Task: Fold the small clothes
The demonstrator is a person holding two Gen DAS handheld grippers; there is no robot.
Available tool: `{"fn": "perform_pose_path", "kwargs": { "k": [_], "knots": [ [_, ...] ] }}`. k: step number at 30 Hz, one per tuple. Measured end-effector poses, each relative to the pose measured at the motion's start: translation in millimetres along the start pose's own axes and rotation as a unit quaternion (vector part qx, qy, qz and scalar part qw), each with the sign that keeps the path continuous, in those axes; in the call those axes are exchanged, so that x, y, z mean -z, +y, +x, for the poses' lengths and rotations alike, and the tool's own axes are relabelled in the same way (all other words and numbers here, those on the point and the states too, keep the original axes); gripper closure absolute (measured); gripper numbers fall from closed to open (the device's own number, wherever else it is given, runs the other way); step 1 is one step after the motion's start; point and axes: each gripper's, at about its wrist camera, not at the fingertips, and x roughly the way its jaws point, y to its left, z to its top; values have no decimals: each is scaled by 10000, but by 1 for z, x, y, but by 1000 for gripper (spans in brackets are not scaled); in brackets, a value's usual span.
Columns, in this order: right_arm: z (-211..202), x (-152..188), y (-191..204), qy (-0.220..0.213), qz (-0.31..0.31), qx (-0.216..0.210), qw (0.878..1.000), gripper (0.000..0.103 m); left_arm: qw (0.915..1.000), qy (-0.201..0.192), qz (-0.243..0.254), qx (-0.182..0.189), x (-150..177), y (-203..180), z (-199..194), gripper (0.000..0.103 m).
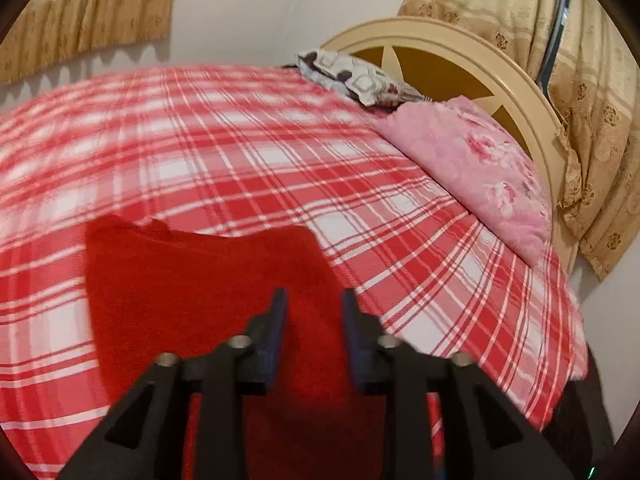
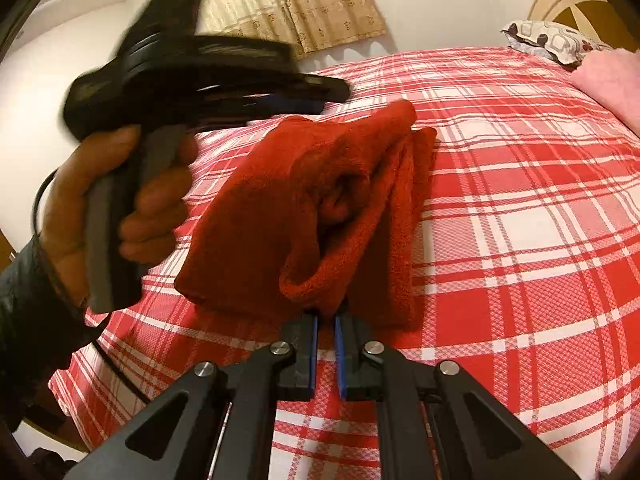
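The right tongs [image 2: 326, 314] pinch a hem of the red garment [image 2: 320, 200], which lies bunched on the bed [image 2: 520, 240] just ahead. Left of them, a hand [image 2: 116, 208] grips the tilted left tongs [image 1: 314, 300], blades apart over the cloth, clamping nothing.

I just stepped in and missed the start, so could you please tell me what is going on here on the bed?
A person is folding a red garment on a bed with a red plaid sheet, using a handheld gripper in each hand. The right gripper is shut on the garment's near edge, lifting it into a bunched fold. The left gripper is open above the cloth, pinching nothing. Two pillows lie by the headboard.
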Motion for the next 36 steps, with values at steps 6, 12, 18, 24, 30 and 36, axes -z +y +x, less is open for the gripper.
{"fn": "perform_pose_path", "kwargs": {
  "k": [6, 12, 18, 24, 30, 36],
  "knots": [
    [-16, 2, -3, -131, -32, 96, 9999, 92, 9958, -343, 268, -805, 33, 25, -37, 44],
    [-33, -14, -10, -556, 221, 248, 9979, 46, 9914, -424, 191, -1223, 70, 49, -50, 33],
    [3, -62, -2, -253, 283, -20, 9993, 46, 9933, -333, 42, -1102, 85, 48, -39, 33],
    [33, -88, -16, 8, 612, 59, 9981, 87, 9943, -366, -93, -995, 85, 49, -38, 26],
    [21, -67, -42, 78, 907, 289, 9954, 88, 9956, -333, -136, -862, 93, 51, -30, 13],
    [18, -77, -44, -97, 904, 341, 9953, 59, 9960, -283, -168, -833, 96, 51, -27, 12]
  ]
}}
